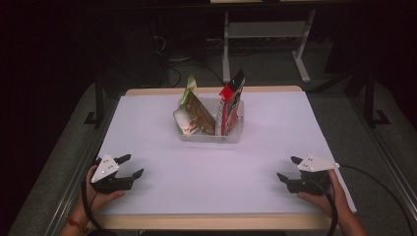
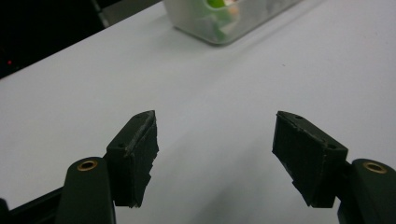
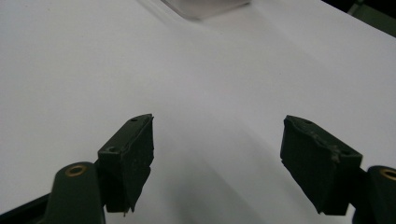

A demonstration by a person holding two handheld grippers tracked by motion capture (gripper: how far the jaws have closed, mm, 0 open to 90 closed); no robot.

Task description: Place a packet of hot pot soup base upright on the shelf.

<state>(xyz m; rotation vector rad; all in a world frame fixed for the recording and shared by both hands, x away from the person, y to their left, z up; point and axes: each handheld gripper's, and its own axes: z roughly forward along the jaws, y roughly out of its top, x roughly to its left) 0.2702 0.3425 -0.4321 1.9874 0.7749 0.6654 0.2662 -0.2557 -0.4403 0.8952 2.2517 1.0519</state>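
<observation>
High view shows a clear bin (image 1: 211, 133) at the upper middle of the frame, on the far half of the white bench (image 1: 162, 172), with two snack packs standing in it: a green pack (image 1: 191, 114) leaning at the left and a red pack (image 1: 231, 105) more upright at the right, their tops poking above the rim. The left gripper (image 1: 132, 165) sits at the lower left of the frame and the right gripper (image 1: 286, 168) at the lower right, both held by hands near the bench's near edge and well apart from the bin. Both sets of jaws stand released with nothing between them; the left gripper view and right gripper view each show bare white bench between the black pads, with the bin's corner far off at the top of the frame. Judging from this layout, the packs look already placed, or a pack is about to be taken out; I cannot tell which. If a pack is to be fetched, the move would likely go best by bringing one gripper in from above, lining the jaws across the pack's thin top edge, and closing only once the pads straddle it, so the film does not crumple or tip the bin. The other gripper could steady the bin's wall.
</observation>
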